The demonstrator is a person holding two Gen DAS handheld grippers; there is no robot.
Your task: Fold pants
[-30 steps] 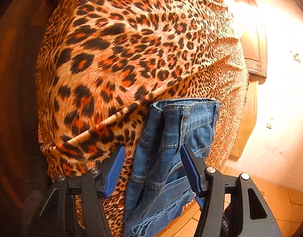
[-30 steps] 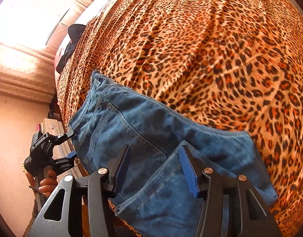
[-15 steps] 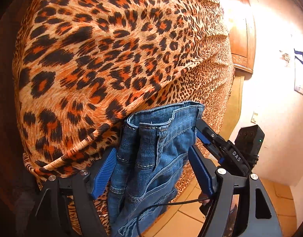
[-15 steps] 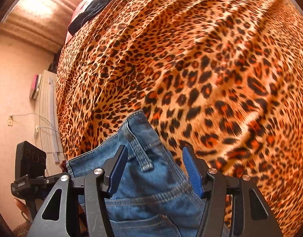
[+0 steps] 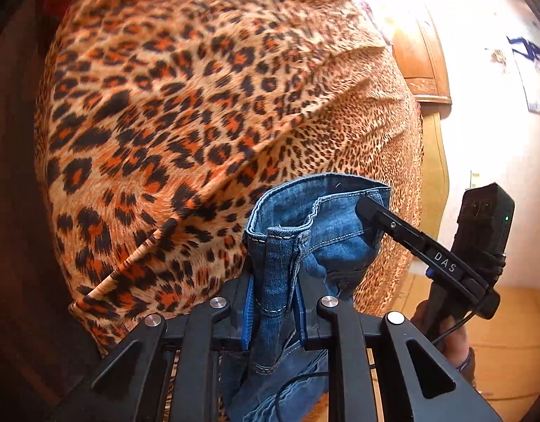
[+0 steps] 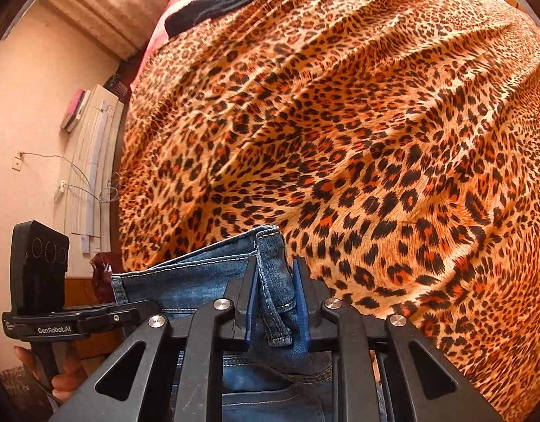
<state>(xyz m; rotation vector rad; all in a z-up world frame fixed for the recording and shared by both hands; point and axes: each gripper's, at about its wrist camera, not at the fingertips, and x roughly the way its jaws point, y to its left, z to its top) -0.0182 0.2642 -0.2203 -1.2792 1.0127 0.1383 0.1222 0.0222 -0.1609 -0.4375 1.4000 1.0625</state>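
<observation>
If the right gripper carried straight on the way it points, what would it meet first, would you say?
The right gripper, jaws closing on the jeans' waistband, would probably press that denim into the leopard-print bedspread just beyond; depth is uncertain.

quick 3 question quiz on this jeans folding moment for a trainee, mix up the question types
1. True or false: the jeans lie on a plain white sheet.
2. What does the left gripper pinch? A) a leg hem B) the denim waistband edge C) the bedcover
3. Fill in: the right gripper closes on the waistband at a belt ____.

Key
1. False: the bedcover is leopard print.
2. B
3. loop
</observation>
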